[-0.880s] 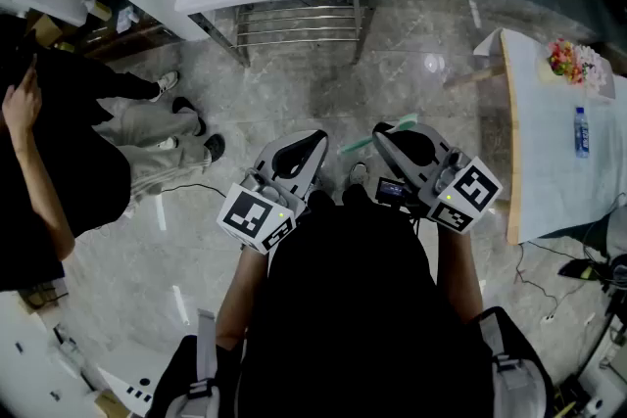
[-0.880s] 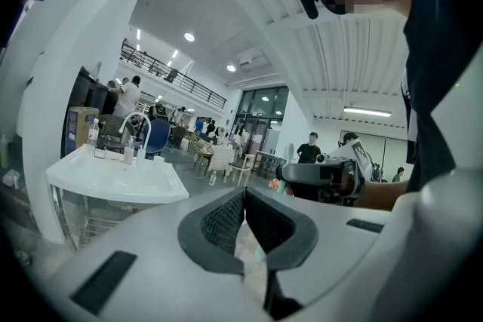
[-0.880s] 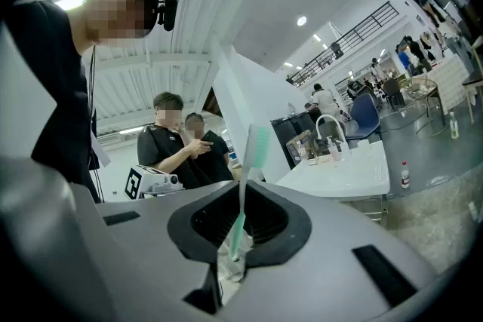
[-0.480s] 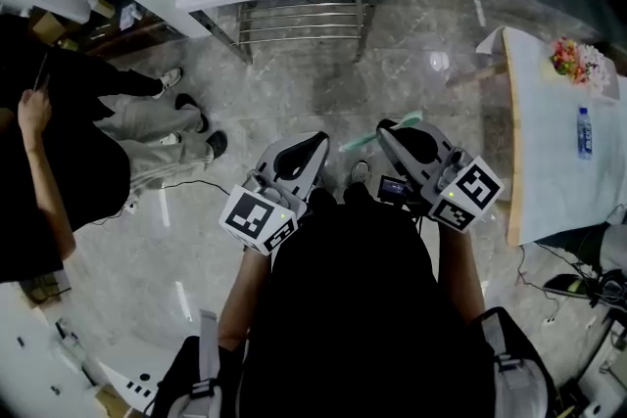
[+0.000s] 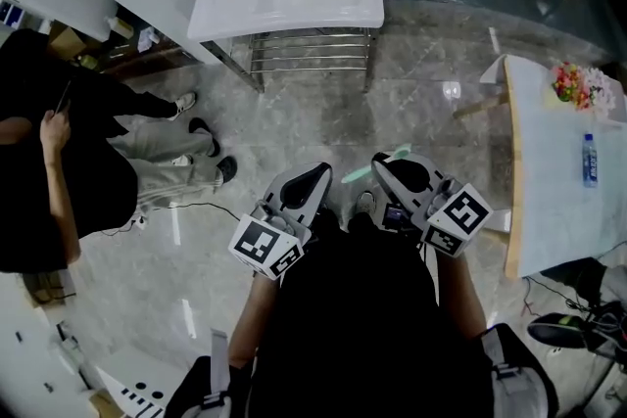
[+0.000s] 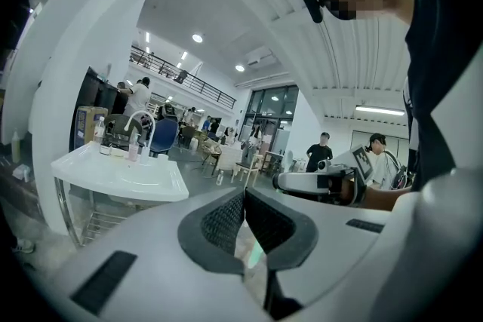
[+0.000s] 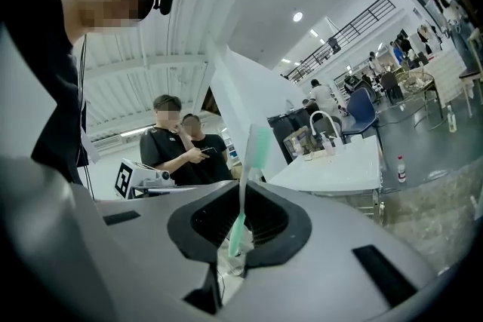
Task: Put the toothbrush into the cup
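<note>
- Green toothbrush (image 7: 256,143): clamped upright in the right gripper (image 7: 245,185), mid-frame in the head view.
- Left gripper (image 6: 245,191): jaws together, nothing held.
- Sink (image 5: 294,10): upper frame, well apart; cup not made out; insertion judged outstanding.

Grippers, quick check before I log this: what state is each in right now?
Left gripper: closed, empty.
Right gripper: closed on the toothbrush.
</note>
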{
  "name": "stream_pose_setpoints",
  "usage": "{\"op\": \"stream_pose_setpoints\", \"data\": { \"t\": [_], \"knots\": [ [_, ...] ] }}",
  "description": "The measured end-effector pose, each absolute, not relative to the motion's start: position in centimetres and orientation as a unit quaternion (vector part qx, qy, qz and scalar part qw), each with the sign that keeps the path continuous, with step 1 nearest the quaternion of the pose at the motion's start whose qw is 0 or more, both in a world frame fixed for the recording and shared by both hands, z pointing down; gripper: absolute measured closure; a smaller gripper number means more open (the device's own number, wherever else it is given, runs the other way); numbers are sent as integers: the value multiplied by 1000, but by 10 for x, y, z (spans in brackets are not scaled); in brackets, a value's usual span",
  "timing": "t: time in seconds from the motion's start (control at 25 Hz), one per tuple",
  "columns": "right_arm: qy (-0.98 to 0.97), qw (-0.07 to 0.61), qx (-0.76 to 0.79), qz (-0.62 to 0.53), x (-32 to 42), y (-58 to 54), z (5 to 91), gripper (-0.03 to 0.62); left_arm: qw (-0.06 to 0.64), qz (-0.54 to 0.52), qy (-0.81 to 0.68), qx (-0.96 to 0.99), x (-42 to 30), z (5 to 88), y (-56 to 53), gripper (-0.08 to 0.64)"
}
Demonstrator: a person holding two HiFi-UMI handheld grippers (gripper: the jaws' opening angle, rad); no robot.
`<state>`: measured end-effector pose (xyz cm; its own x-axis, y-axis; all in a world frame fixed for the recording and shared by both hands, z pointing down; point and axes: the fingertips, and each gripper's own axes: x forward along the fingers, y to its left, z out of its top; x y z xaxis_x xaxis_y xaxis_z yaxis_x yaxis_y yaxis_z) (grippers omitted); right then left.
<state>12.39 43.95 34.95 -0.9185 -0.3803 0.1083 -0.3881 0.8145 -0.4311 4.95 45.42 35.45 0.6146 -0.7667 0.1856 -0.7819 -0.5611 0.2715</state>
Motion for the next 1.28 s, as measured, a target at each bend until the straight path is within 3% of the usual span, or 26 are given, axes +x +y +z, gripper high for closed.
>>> {"op": "stream_pose_setpoints", "data": {
  "t": [0.72, 1.28],
  "knots": [
    [-948, 15, 207, 243, 100, 373, 360, 560, 171, 15, -458, 872, 8, 363, 389, 548],
    [-946, 16, 235, 221, -8, 263, 336, 560, 153, 9, -417, 896, -87, 353, 278, 548]
  ]
}}
